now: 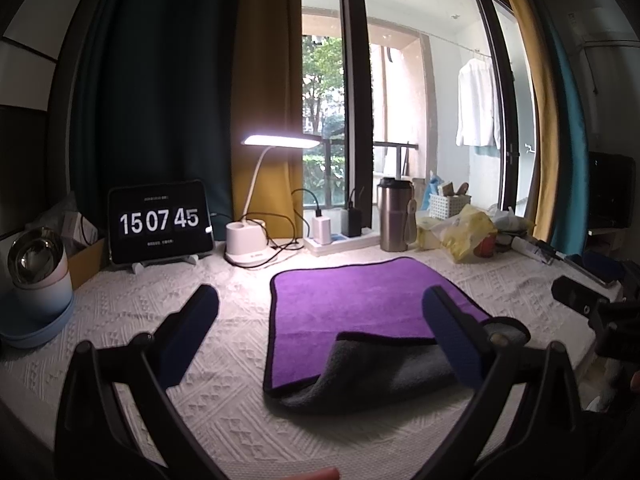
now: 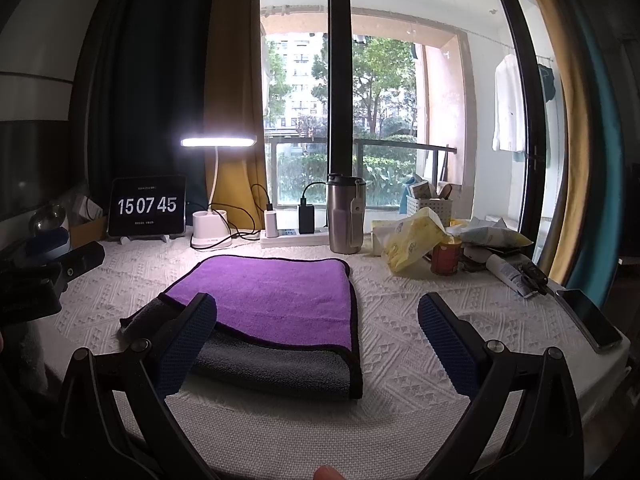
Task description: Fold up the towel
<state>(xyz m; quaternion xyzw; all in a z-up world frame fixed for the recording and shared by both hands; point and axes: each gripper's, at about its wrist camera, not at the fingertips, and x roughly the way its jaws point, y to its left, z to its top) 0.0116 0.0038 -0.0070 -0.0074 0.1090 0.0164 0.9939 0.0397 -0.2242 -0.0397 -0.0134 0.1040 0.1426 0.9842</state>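
Note:
A purple towel point(image 1: 352, 304) with black trim and a grey underside lies on the white textured tablecloth point(image 1: 160, 320); its near edge is turned over, grey side up point(image 1: 372, 376). My left gripper point(image 1: 320, 312) is open and empty, hovering at the towel's near left. In the right wrist view the towel point(image 2: 272, 300) lies ahead to the left, its grey fold point(image 2: 272, 368) nearest. My right gripper point(image 2: 318, 312) is open and empty over the towel's near right corner. The right gripper's body also shows in the left wrist view point(image 1: 580, 304).
At the back stand a tablet clock point(image 1: 160, 222), a lit desk lamp point(image 1: 248, 240), a power strip point(image 1: 340, 240) and a steel tumbler point(image 1: 394, 216). Yellow bags point(image 2: 412, 244), a red can point(image 2: 446, 258) and a phone point(image 2: 592, 320) lie right. A bowl point(image 1: 36, 276) stands left.

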